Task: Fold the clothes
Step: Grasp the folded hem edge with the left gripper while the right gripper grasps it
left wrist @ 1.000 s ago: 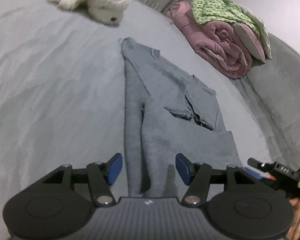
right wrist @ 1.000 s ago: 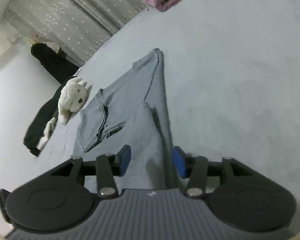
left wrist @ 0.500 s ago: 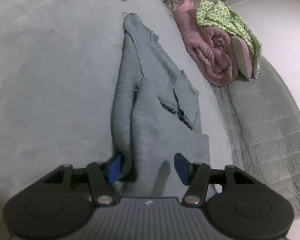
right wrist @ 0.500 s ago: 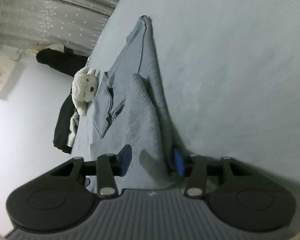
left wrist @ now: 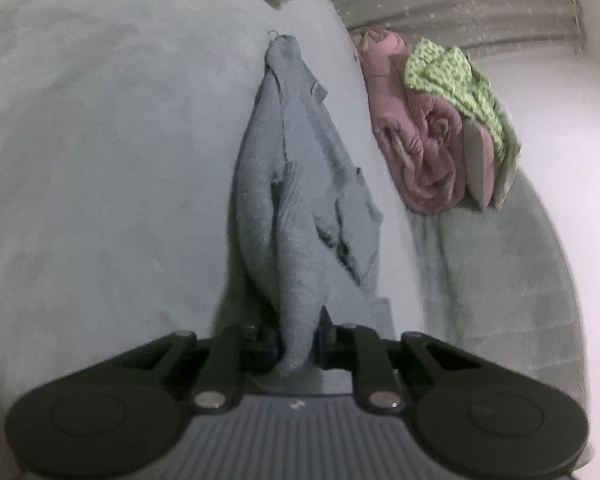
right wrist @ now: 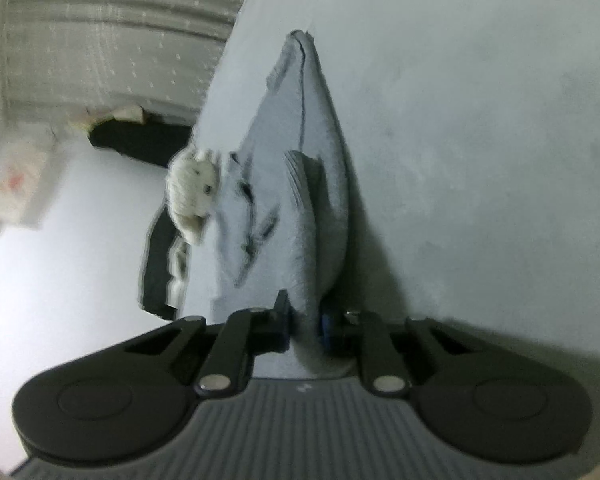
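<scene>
left gripper (left wrist: 298, 344) was pinching the near end of the grey sweater (left wrist: 300, 208), fabric bunched between its jaws. right gripper (right wrist: 305, 326) was clamped on the sweater (right wrist: 312, 184) too. sweater ran toward 12 o'clock over the grey bed (left wrist: 100, 160). pink blanket roll (left wrist: 424, 152) at 2 o'clock, white plush toy (right wrist: 192, 192) at 10 o'clock.

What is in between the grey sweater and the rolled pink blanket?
Only bare grey bed cover lies between the grey knitted sweater and the rolled pink blanket, as the left wrist view shows.
</scene>
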{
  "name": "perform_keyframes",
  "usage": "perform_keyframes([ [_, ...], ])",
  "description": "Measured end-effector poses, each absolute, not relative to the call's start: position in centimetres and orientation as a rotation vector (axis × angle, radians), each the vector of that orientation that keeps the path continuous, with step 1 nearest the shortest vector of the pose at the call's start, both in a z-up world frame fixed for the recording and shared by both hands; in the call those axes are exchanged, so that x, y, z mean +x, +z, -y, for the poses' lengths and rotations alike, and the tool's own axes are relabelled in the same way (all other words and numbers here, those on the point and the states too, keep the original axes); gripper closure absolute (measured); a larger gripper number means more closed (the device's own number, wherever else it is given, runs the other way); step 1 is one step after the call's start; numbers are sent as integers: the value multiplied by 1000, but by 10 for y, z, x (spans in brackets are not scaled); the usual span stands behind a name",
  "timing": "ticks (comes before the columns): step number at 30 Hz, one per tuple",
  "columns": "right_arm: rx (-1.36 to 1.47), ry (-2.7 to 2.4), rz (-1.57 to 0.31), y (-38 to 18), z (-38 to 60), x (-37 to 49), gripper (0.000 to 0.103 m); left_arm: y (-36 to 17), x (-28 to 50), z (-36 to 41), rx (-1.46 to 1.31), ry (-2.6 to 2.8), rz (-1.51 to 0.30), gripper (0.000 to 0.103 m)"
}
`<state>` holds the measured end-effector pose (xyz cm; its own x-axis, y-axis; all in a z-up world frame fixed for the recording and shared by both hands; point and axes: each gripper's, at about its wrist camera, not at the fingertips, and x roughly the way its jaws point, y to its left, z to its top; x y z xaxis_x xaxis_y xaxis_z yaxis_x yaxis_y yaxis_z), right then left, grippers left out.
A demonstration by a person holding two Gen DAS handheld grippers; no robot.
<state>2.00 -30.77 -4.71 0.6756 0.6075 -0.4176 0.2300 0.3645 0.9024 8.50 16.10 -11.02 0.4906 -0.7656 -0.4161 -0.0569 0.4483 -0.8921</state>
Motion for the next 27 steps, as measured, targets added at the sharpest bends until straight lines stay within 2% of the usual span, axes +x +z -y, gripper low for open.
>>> perform_keyframes([
  [7, 1251, 261, -847, -25, 308, -4, 87, -90, 67, -171, -1128, -535, -1006, 89],
  [15, 1204, 246, -879, -4, 302, -46, 87, -68, 17, -175, -1067, -517, -1088, 88],
  [27, 1136, 243, -933, -20, 290, -101, 87, -78, -52, -189, -944, -557, -1140, 88],
])
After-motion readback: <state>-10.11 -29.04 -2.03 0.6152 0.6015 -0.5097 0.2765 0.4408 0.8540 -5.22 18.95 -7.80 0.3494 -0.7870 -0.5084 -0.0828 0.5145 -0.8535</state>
